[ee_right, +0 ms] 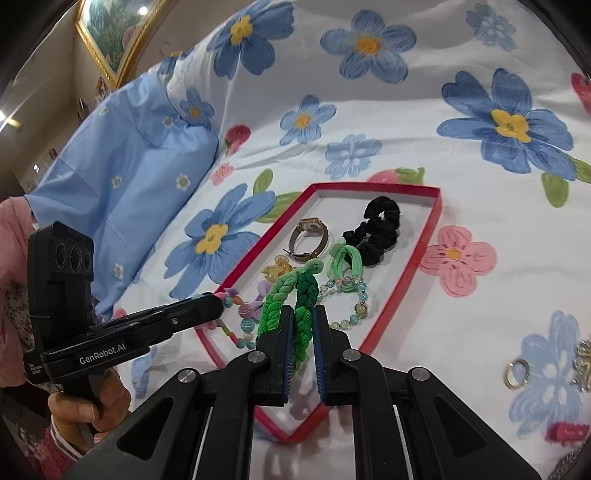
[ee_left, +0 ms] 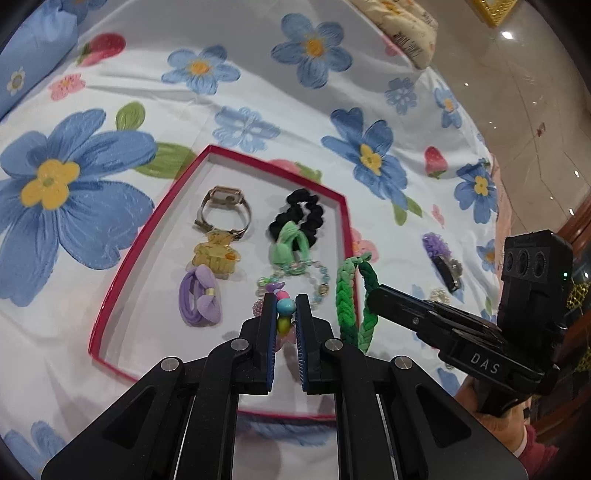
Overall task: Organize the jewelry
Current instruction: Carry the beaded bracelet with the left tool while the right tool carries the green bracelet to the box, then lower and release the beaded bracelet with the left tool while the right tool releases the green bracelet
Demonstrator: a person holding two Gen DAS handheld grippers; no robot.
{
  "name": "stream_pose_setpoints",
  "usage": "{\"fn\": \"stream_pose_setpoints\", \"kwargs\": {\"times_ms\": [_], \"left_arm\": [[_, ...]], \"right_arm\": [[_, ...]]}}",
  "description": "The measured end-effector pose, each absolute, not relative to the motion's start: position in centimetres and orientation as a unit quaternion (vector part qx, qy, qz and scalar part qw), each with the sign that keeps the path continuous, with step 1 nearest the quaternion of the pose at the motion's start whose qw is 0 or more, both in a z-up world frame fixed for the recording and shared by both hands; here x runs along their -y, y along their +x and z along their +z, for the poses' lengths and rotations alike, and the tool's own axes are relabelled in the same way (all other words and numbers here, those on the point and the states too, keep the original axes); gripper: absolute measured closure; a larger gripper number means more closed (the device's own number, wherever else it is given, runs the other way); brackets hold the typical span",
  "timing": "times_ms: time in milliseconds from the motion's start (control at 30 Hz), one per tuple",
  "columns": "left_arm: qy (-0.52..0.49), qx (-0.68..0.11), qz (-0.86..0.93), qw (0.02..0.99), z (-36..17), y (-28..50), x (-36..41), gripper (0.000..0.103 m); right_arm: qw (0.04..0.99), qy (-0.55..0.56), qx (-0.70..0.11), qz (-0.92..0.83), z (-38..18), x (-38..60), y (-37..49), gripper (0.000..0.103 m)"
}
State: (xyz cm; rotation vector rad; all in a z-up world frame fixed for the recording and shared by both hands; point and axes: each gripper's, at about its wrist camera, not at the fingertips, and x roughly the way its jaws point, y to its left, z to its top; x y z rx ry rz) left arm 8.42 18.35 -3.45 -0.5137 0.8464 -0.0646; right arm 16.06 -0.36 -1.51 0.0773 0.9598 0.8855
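The left gripper [ee_left: 285, 308] is closed on a string of bright plastic beads [ee_left: 284, 314], a blue bead pinched between its pads. The right gripper [ee_right: 303, 321] is clamped on a green braided band [ee_right: 286, 295], whose loop stands up past the fingertips.

Both pairs of tongs hang over the near end of a shallow red-rimmed tray [ee_left: 122, 266] with a white floor. Ahead of the left gripper lie a purple bow hair tie [ee_left: 201, 297] to its left, a yellow bear-shaped clip [ee_left: 214, 254] beyond that, and a gold watch [ee_left: 223, 210] further off. Ahead of the right gripper's tips are a clear-bead bracelet [ee_right: 349, 299], a pale green hair tie [ee_right: 345, 258] and, farthest, a black scrunchie [ee_right: 376, 229].

The tray rests on a white bedsheet [ee_left: 258, 88] printed with large blue flowers, pink blossoms and strawberries. To the right gripper's right, outside the tray, gold rings [ee_right: 515, 373] lie on the sheet, apart from it. To its left a pale blue pillow [ee_right: 122, 192] rises, and a gold-framed picture [ee_right: 110, 33] hangs on the wall behind. Past the bed's far edge from the left gripper, a glossy tiled floor [ee_left: 517, 92] reflects ceiling lights. A hand [ee_right: 92, 406] grips the left tool's handle.
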Motion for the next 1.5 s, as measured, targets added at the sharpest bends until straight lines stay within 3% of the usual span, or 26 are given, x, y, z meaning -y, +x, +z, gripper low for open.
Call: {"fn": "stream_pose_setpoints", "kwargs": {"times_ms": [500,1000,1100,1233,1367,1500], "left_arm": [[-0.230,-0.447,0.025,0.864,-7.2,9.5,-20.5,0.095],[-0.218,-0.451,0.034,0.865,-7.0,9.8,-20.1,0.091],[-0.216,-0.451,0.037,0.865,-6.9,9.7,-20.1,0.085],[-0.219,-0.448,0.039,0.866,-6.6,9.3,-20.1,0.081],[-0.216,-0.439,0.045,0.871,-5.9,8.6,-20.1,0.066],[-0.215,-0.430,0.047,0.876,-5.0,7.8,-19.9,0.060]], "right_arm": [[0.782,-0.036,-0.490,0.383,-6.3,-3.1,18.3,0.093],[0.779,-0.038,-0.492,0.388,-6.2,-3.3,18.5,0.086],[0.777,-0.031,-0.492,0.393,-6.1,-3.2,18.5,0.079],[0.778,-0.027,-0.487,0.395,-5.7,-3.1,18.4,0.079],[0.782,-0.015,-0.480,0.398,-5.0,-2.6,18.1,0.077],[0.787,0.002,-0.469,0.401,-4.0,-1.6,17.7,0.062]]}}
